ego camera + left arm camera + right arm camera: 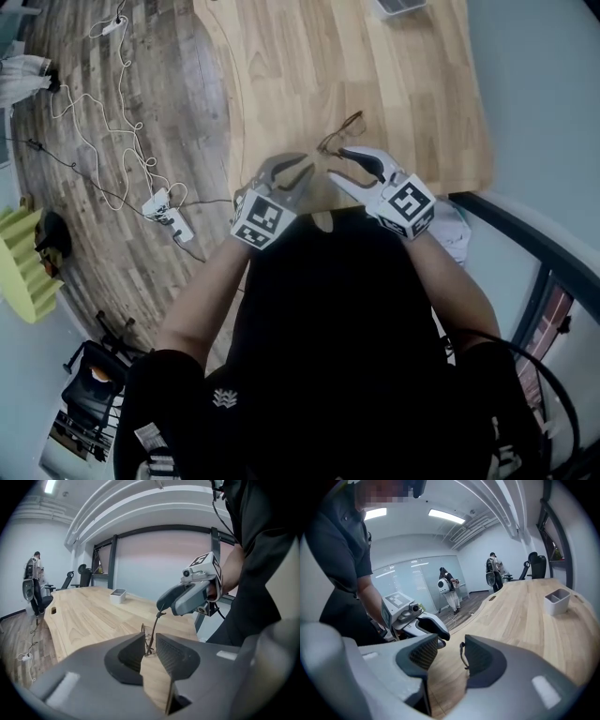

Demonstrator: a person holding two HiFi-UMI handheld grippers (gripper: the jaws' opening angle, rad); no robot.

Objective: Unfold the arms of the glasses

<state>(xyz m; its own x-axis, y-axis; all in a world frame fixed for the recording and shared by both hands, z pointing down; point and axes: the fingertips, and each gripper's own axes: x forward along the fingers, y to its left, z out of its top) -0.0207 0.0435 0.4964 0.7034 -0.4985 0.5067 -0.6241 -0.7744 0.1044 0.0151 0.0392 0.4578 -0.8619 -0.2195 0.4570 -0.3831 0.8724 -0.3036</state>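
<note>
— Was there any writing to read?

— Only patterns; the cube (258, 221) on the left gripper (309, 166) and the one on the right gripper (335, 163) carried black-and-white square markers; a white emblem (223, 398) on the person's dark shirt was too small to read.

— And the glasses?

— The glasses (342, 131) showed in the middle of the head view, over the pale wooden surface (375, 66) near its lower edge, just above both sets of fingertips; whether they rested there or were lifted, I could not tell. In the left gripper view the thin frame stood in the narrow gap between that gripper's fingers, which were a little spread, with bare surface showing beside it; one arm of the glasses rose from there to the tip of the right gripper at centre right.

— What of the right fingers?

— Spread wider; in the right gripper view the curved end of an arm lay just beside the inner face of the finger on the picture's right; whether it touched, I could not tell.

— Anything hidden?

— The lower part of the frame was behind the left fingers; the lenses were hard to make out in every view; a white tub (118, 595) stood further up the surface; two people (450, 590) in the background were small and blurred.
</note>
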